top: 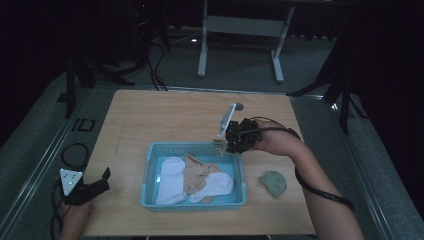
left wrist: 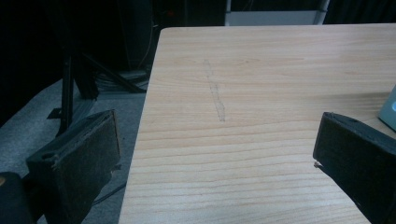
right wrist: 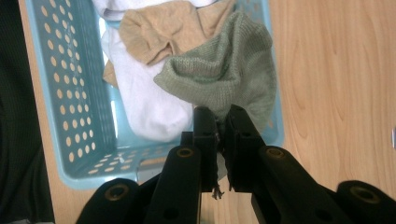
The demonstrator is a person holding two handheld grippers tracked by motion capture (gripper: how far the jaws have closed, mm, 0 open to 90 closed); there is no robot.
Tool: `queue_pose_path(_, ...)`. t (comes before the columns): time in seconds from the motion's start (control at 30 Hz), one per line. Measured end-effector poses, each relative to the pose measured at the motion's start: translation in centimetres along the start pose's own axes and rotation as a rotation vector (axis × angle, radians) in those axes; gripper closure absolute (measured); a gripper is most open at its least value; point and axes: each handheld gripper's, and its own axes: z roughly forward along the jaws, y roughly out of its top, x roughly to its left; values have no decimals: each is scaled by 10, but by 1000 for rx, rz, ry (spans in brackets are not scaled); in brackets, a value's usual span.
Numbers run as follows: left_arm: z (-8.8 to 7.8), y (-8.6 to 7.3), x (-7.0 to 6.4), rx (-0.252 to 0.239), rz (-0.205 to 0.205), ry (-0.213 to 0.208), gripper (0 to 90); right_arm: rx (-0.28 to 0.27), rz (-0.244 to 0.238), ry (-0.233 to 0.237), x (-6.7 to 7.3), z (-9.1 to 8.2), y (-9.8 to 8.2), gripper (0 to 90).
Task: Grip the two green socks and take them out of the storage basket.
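Hanging from the right gripper (right wrist: pixel 217 122), whose jaws pinch its edge, a grey-green knit sock (right wrist: pixel 224 70) droops with its long axis running down over the far-right corner of the perforated turquoise plastic basket (top: pixel 150 170). At the table's seven o'clock the left gripper (top: pixel 97 186) rests wide open, holding nothing. Inside the basket lie soft white socks (top: pixel 172 177) and a crumpled beige sock (top: pixel 197 172). At four o'clock a second grey-green sock (top: pixel 273 183) sits balled on the pale wooden table (left wrist: pixel 261 70).

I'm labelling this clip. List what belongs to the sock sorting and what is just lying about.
In the job:
- green sock, pinched in the right gripper
- blue basket
- white socks
- beige sock
- second green sock on the table

Lying about:
- left gripper, open
- desk frame behind
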Motion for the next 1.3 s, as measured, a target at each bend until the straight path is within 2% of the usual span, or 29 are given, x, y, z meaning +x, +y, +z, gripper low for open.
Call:
queue_pose_path(0.13, 0, 0, 0, 0, 1, 1, 3, -3, 16, -20, -2, -10, -10, 839)
queue_pose_path(0.37, 0, 0, 0, 2, 1, 1, 4, -11, 90, -56, -15, -23, -36, 839)
queue_pose_path(0.73, 0, 0, 0, 5, 2, 1, 4, -7, 188, -82, -31, -20, -74, 838)
queue_pose_path(0.77, 0, 0, 0, 5, 2, 1, 3, -9, 207, -80, -34, -18, -78, 838)
queue_pose_path(1.0, 0, 0, 0, 5, 3, 2, 4, 48, 258, -92, -43, 0, -98, 837)
queue_pose_path(1.3, 0, 0, 0, 6, 2, 2, 3, 110, 297, -63, -50, 41, -117, 836)
